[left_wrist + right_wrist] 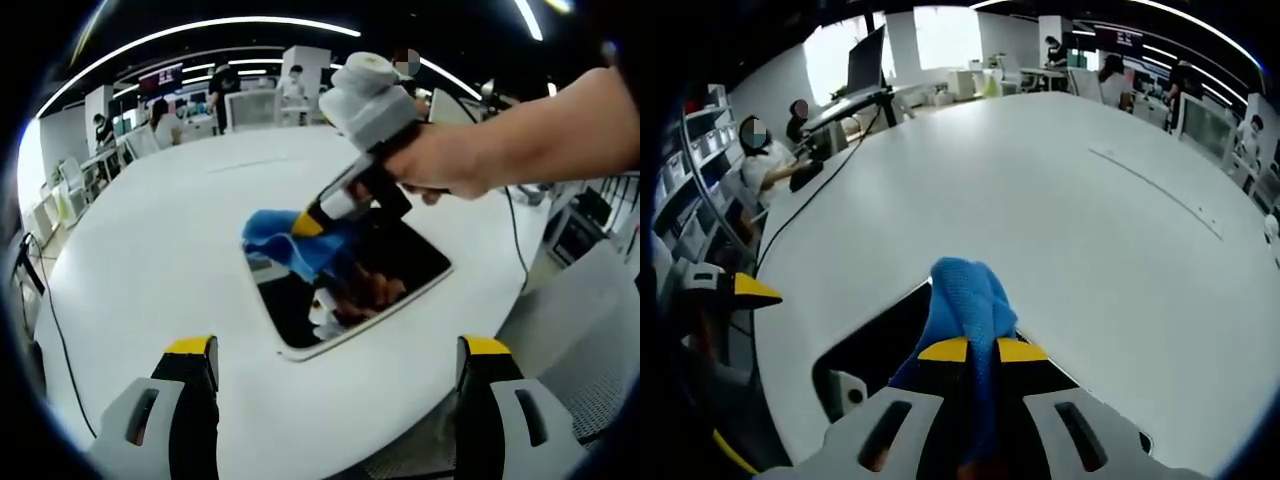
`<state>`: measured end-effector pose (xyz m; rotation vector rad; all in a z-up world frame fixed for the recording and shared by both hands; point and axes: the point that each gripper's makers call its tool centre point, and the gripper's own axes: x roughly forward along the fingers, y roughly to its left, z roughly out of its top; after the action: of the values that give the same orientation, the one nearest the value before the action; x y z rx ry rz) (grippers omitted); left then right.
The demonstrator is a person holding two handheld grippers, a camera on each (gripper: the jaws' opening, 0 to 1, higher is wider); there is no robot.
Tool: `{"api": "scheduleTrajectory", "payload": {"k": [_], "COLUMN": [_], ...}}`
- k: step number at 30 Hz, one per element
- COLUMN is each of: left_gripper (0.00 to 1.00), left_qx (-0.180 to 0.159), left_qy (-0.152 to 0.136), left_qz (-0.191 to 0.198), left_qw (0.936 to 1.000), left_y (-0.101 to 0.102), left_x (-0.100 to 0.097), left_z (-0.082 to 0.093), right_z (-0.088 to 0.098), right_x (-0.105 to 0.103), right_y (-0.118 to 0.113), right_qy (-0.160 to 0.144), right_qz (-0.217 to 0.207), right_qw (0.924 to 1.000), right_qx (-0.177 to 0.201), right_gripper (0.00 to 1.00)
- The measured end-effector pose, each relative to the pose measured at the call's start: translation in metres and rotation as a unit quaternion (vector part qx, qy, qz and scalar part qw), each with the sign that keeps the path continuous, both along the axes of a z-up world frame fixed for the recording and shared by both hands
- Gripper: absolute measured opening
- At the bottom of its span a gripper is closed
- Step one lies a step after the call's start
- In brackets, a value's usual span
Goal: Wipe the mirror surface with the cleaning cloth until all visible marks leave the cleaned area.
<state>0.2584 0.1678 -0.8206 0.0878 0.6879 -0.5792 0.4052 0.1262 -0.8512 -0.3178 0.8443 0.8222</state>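
L gripper (pixel 337 350) sits w/ jaws spread wide apart, nothing between them, yellow tips low in the left gripper view. Ahead of it, between and beyond the two jaws, lies the mirror (pixel 395 275): dark rectangular pane w/ white rounded frame, flat on the white round surface (pixel 150 270). Glass reflects a dark ceiling plus some blurred shapes; can't tell marks from reflections.

R gripper (pixel 305 225) comes in from the right of that view, held by a person's hand (pixel 450 160), forearm stretching off to the right edge. Its yellow-tipped jaws are pressed together on the blue cleaning cloth (pixel 290 245), which is bunched up and pressed down at the mirror's far-left corner, partly over the frame edge, partly on the glass.

In the right gripper view, R gripper (pixel 982 350) shows the same pinch: cloth (pixel 965 295) squeezed between the two yellow tips, bulging out just ahead of them and trailing back between the jaws. Dark mirror glass (pixel 875 345) lies under and to the left of the jaws, white frame edge around it. L gripper's yellow tip (pixel 755 290) shows far left of that view, apart from the cloth.

Beyond the surface: desks, monitors, a few people seated or standing in the bkgd.
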Motion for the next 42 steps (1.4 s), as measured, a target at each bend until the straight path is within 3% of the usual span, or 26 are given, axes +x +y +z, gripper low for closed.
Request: {"api": "scheduleTrajectory", "payload": {"k": [20, 36, 42], "left_gripper": [0.99, 0.99, 0.99], "left_qx": [0.002, 0.013, 0.000], "left_qy": [-0.009, -0.001, -0.001], "left_qz": [-0.006, -0.023, -0.016], "left_qw": [0.9999, 0.9996, 0.9999], "left_y": [-0.002, -0.005, -0.006], "left_x": [0.000, -0.006, -0.005], "left_z": [0.005, 0.001, 0.004], "right_z": [-0.001, 0.000, 0.000], "right_x": [-0.022, -0.055, -0.064], "right_y": [-0.003, -0.002, -0.002], "right_qy": [0.011, 0.031, 0.035], "right_qz": [-0.004, -0.006, -0.001], "right_qw": [0.9999, 0.9995, 0.9993], "right_qx": [-0.002, 0.007, 0.012], "right_gripper": [0.03, 0.03, 0.03]}}
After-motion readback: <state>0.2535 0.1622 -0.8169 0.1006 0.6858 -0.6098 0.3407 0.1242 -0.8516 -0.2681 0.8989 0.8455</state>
